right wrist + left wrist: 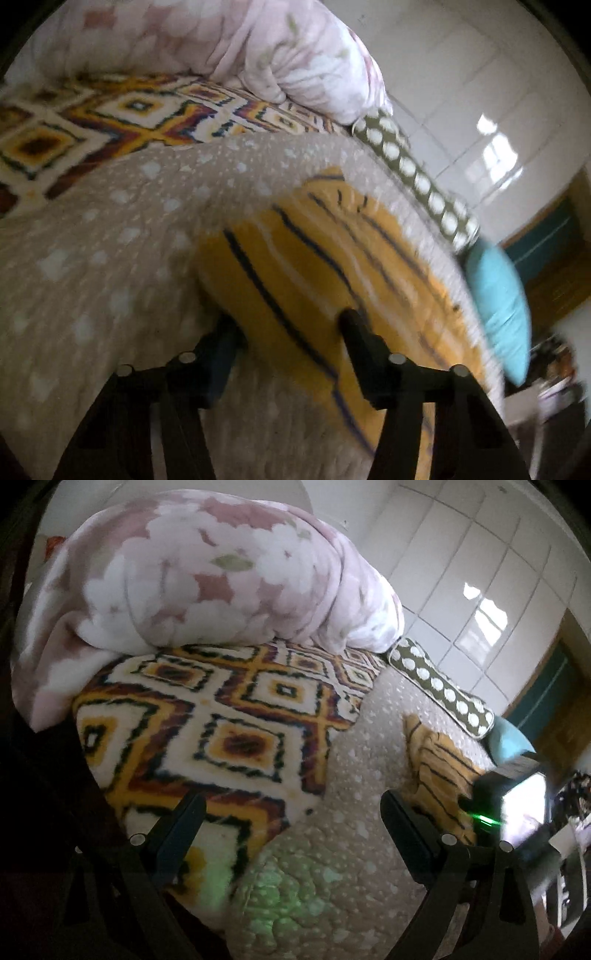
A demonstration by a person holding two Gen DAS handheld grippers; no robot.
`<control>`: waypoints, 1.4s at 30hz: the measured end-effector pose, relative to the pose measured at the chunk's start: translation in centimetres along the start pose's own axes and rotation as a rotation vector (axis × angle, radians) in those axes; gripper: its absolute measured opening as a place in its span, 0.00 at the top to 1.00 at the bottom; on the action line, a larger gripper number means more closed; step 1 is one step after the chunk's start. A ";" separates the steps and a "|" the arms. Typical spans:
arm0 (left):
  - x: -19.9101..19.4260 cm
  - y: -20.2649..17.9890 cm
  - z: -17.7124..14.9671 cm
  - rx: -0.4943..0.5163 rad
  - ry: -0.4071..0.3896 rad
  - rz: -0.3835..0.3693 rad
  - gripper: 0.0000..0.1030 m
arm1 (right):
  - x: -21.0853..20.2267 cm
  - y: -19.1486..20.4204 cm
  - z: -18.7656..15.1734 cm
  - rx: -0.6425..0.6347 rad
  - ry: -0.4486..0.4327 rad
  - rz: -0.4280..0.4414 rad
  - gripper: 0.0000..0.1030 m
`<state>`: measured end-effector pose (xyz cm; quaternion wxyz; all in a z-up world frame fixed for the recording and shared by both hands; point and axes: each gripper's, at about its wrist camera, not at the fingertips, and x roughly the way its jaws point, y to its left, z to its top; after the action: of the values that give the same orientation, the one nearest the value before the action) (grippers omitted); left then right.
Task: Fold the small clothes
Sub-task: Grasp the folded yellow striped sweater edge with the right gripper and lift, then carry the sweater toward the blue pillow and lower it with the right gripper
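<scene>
A small yellow garment with dark and white stripes [441, 775] lies on the beige dotted quilt [343, 797], right of centre in the left wrist view. My left gripper [291, 814] is open and empty above the quilt, left of the garment. The right gripper's body [491, 805], with a green light, sits at the garment's near right side. In the right wrist view the garment [317, 258] fills the centre. My right gripper [288, 325] is open, its jaws astride the garment's near edge with cloth between them. The view is blurred.
A diamond-patterned fleece blanket [207, 716] covers the bed's left part. A rolled pink floral duvet [207, 572] lies behind it. A brown dotted bolster [443, 686] and a light blue cushion [498, 306] line the right edge. White tiled wall behind.
</scene>
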<state>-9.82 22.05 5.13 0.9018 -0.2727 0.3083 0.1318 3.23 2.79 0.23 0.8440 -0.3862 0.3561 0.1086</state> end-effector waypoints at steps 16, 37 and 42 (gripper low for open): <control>-3.4 -5.3 -0.5 0.115 0.006 -0.090 0.08 | -2.2 -17.0 0.0 0.674 -0.031 0.216 0.89; 2.7 -24.5 -6.2 0.501 0.284 -0.342 0.08 | -1.2 -29.0 -28.6 1.198 0.020 0.348 0.84; 8.0 -29.6 -6.0 0.548 0.392 -0.436 0.07 | -4.8 -31.5 -30.4 1.213 -0.116 0.348 0.34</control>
<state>5.47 -5.02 8.31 0.8720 -0.1011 0.4332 -0.2044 -1.49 -40.27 7.95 0.9006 0.2307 0.3658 0.0440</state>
